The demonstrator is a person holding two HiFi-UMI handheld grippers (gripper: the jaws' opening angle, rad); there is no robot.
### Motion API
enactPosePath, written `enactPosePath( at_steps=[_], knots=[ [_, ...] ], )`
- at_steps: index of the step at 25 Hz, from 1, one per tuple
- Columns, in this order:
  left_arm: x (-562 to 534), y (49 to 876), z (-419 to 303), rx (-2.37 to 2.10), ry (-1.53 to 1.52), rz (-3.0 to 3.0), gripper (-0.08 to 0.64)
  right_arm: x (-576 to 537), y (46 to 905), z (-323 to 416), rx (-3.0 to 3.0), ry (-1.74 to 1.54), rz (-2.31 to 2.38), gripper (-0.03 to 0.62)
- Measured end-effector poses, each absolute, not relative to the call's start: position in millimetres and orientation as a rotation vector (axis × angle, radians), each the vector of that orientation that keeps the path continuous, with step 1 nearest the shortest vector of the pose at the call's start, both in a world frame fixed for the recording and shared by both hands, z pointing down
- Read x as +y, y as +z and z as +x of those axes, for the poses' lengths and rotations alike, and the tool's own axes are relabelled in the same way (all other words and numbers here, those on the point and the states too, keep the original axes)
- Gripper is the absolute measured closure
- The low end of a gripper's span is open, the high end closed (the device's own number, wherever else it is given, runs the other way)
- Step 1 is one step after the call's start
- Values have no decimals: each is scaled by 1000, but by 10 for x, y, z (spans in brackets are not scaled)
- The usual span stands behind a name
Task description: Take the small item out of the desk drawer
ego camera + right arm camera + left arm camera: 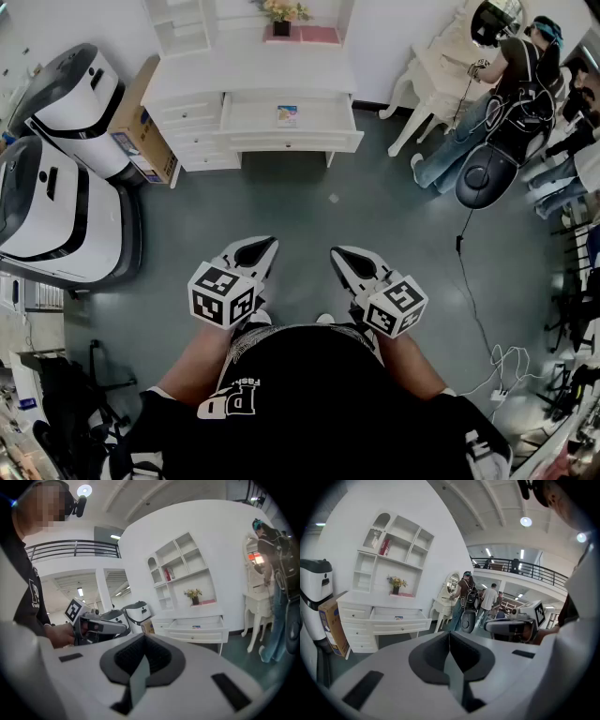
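Observation:
A white desk (246,67) stands across the grey floor, far ahead of me. Its middle drawer (291,120) is pulled open, and a small colourful item (288,114) lies flat inside. The same drawer (399,616) and item (398,618) show small in the left gripper view, and the drawer (197,626) and item (196,626) in the right gripper view too. My left gripper (260,251) and right gripper (345,257) hang side by side near my waist, well short of the desk. Both are shut and empty, left (449,635) and right (144,640) alike.
Two large white machines (56,178) and a cardboard box (141,131) stand left of the desk. A flower pot (281,21) sits on the desk top. At the upper right a person (520,80) is by a white vanity table (441,75). Cables (478,309) trail over the floor at right.

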State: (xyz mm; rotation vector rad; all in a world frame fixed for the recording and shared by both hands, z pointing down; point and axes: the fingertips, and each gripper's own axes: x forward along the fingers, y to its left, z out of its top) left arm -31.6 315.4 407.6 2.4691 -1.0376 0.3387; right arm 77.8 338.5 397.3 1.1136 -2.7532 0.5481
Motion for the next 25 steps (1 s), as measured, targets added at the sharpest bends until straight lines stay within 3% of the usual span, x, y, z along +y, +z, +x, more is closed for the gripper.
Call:
enactPosePath(
  at_steps=[25],
  knots=[
    [3182, 4057, -368, -1063, 341, 2490, 545, 3425, 3924, 567, -2781, 490, 1066, 583]
  ],
)
